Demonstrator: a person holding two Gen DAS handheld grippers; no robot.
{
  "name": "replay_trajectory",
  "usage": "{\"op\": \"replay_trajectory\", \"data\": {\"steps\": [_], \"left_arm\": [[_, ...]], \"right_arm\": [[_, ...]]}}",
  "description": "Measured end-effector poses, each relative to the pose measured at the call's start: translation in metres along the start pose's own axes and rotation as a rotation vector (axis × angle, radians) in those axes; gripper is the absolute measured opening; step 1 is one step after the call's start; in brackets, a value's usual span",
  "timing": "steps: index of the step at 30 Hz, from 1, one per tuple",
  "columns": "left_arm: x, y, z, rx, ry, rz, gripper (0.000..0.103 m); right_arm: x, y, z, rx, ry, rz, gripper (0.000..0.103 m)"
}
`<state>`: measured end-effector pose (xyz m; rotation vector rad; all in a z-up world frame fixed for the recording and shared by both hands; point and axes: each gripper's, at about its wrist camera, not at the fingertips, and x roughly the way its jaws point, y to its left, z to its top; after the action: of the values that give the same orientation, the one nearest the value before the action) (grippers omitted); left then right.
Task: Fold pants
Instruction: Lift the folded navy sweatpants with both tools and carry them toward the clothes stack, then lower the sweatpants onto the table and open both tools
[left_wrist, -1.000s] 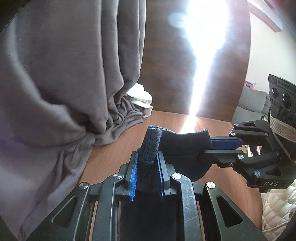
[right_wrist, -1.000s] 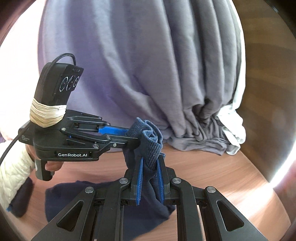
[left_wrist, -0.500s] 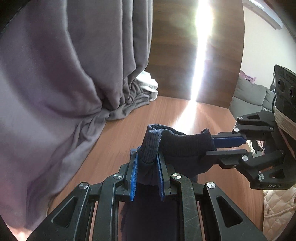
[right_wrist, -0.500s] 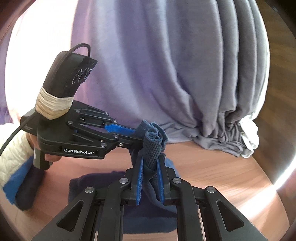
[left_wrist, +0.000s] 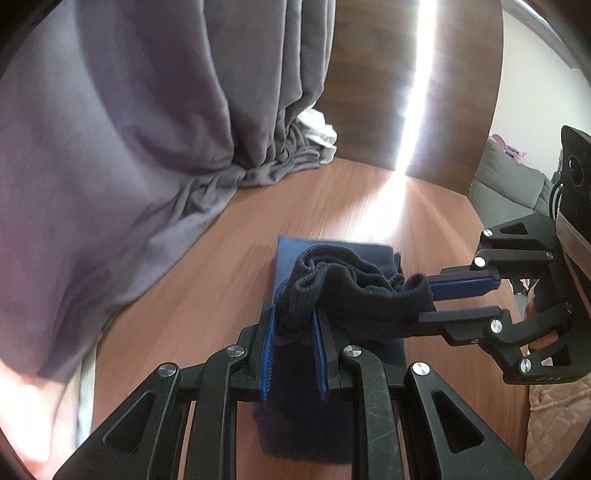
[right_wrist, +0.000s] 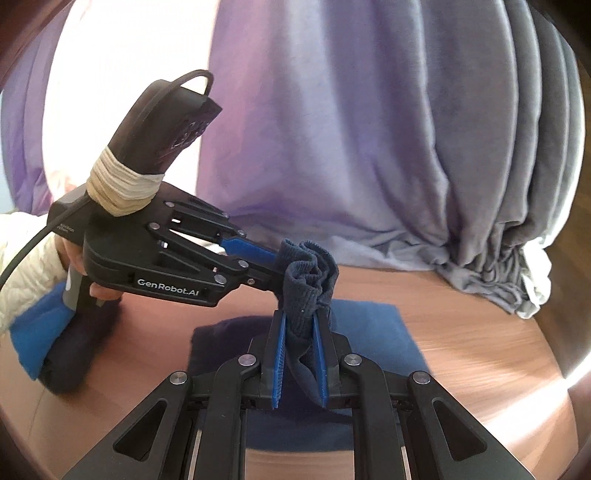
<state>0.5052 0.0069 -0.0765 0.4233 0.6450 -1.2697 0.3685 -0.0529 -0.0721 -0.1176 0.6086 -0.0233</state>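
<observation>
While bunched, pants (left_wrist: 354, 280) between left gripper (left_wrist: 293, 321) and right gripper (right_wrist: 299, 325).

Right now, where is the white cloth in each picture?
Left wrist view: the white cloth sits upper middle, behind the grey curtain's bunched bottom.
Right wrist view: the white cloth peeks out at the right edge, behind that curtain.
Shared landmark: the curtain's bunched folds on the wooden table.
</observation>
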Motion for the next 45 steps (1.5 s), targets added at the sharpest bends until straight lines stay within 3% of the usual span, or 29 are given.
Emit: {"op": "replay_trajectory", "data": {"steps": [2, 4, 6, 14, 18, 19, 21, 23, 27, 31, 39, 45], "left_arm": [[-0.001, 0.003, -0.008, -0.014, 0.013, 0.006, 0.019], [-0.002, 0.004, -0.017, -0.018, 0.028, 0.026, 0.012], [-0.003, 0.006, -0.027, -0.033, 0.043, 0.034, 0.012], [-0.009, 0.009, -0.059, -0.063, 0.128, 0.117, 0.012], [-0.023, 0.01, -0.061, -0.051, 0.136, 0.156, 0.018], [-0.025, 0.011, -0.06, -0.052, 0.136, 0.146, 0.02], [-0.029, 0.011, -0.055, -0.06, 0.126, 0.112, 0.023], [-0.029, 0.009, -0.05, -0.052, 0.114, 0.068, 0.026], [-0.012, 0.011, -0.043, -0.046, 0.139, 0.009, 0.027], [0.006, 0.023, -0.039, -0.131, 0.158, -0.059, 0.027], [0.015, 0.026, -0.038, -0.129, 0.169, -0.059, 0.027], [0.012, 0.024, -0.042, -0.11, 0.166, -0.036, 0.01]], "right_arm": [[0.004, 0.008, -0.004, -0.01, 0.018, 0.024, 0.015], [0.006, 0.016, -0.008, -0.027, 0.035, 0.046, 0.014], [0.007, 0.024, -0.012, -0.043, 0.048, 0.069, 0.008], [0.012, 0.042, -0.028, -0.037, 0.133, 0.21, 0.01], [0.011, 0.04, -0.032, -0.011, 0.15, 0.19, 0.011], [0.012, 0.038, -0.032, 0.0, 0.151, 0.18, 0.011], [0.014, 0.036, -0.033, 0.03, 0.15, 0.148, 0.031], [0.015, 0.034, -0.034, 0.064, 0.13, 0.135, 0.037], [0.022, 0.037, -0.035, 0.085, 0.098, 0.111, 0.037], [0.034, 0.042, -0.035, 0.086, 0.102, 0.09, 0.037], [0.05, 0.038, -0.042, 0.127, 0.171, 0.075, 0.036], [0.052, 0.043, -0.045, 0.101, 0.183, 0.112, 0.016]]}}
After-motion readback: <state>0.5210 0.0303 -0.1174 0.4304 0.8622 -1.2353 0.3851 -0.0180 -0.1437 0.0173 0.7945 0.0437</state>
